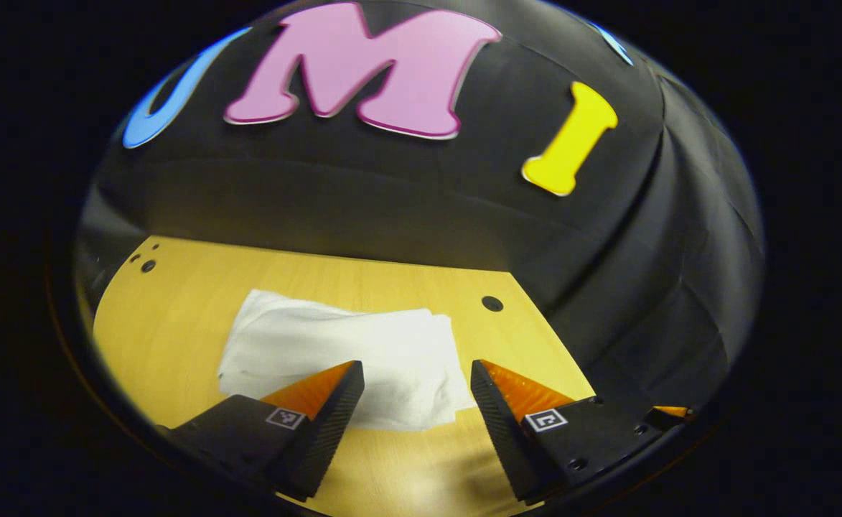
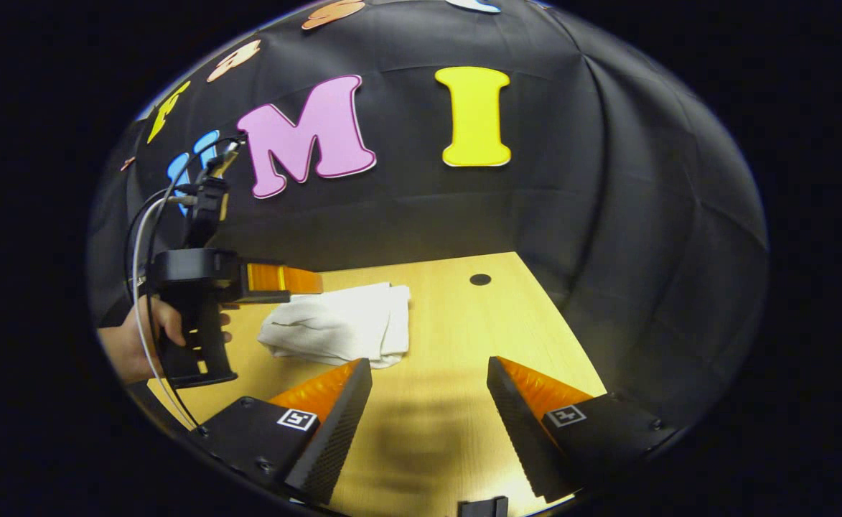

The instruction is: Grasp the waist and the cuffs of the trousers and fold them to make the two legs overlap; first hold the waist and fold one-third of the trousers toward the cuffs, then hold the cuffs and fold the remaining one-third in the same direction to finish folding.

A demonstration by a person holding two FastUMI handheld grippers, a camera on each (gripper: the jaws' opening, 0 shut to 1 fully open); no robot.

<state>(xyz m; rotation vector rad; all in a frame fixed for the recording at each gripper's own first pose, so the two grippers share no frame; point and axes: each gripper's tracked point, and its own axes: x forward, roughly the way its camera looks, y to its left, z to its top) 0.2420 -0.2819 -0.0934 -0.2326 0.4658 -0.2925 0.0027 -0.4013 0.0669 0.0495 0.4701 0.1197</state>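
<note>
The white trousers [image 1: 342, 352] lie folded into a compact stack on the wooden table [image 1: 169, 323]. In the left gripper view my left gripper [image 1: 417, 370] hangs open just above the stack's near edge, with nothing between its fingers. In the right gripper view the same folded trousers [image 2: 338, 323] lie ahead and to the left, and my right gripper [image 2: 429, 366] stands open over bare table to their right, holding nothing. The left gripper [image 2: 298, 280], held by a hand [image 2: 137, 341], hovers at the trousers' left end in that view.
Small round holes [image 1: 492, 303] mark the tabletop near its far edge, one hole [image 2: 479, 279] right of the trousers. The black cloth wall closes the table's far and right sides. Cables [image 2: 144, 237] trail from the left gripper.
</note>
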